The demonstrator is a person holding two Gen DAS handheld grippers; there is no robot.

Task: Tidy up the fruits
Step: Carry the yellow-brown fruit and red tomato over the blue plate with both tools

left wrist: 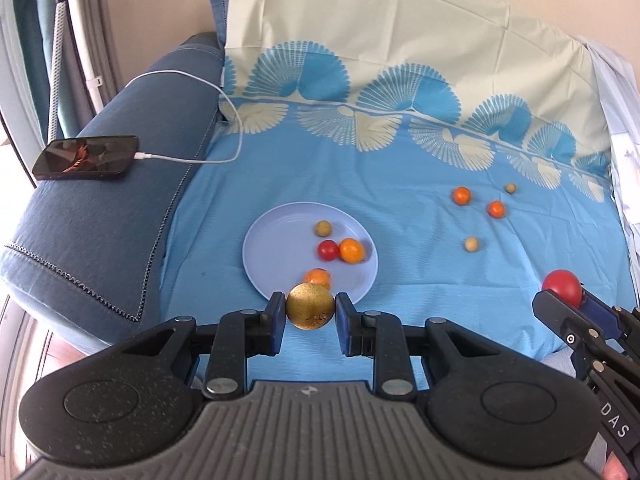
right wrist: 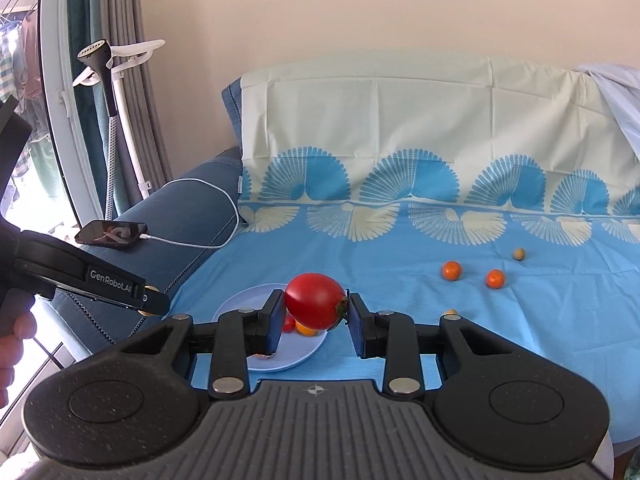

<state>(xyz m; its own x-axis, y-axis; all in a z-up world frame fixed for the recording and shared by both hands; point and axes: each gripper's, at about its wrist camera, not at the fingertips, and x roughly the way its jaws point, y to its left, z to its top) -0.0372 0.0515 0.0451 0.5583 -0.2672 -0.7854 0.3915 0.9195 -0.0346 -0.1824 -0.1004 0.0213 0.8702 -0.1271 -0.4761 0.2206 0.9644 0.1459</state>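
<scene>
Left wrist view shows the left gripper [left wrist: 310,312] jaws holding a golden fruit [left wrist: 310,307] above the plate [left wrist: 276,248], the right gripper [right wrist: 316,312] clamping a red tomato [right wrist: 314,306]; next, probably lower and release both.

We see only part of the plate [right wrist: 304,354] in the right wrist view, its contents mostly hidden behind the red tomato [right wrist: 316,306] and tool [right wrist: 312,320]. A small pale fruit [right wrist: 451,312] peeks over the linkage. The hand [right wrist: 14,344] is cut off at the frame's left edge.
</scene>
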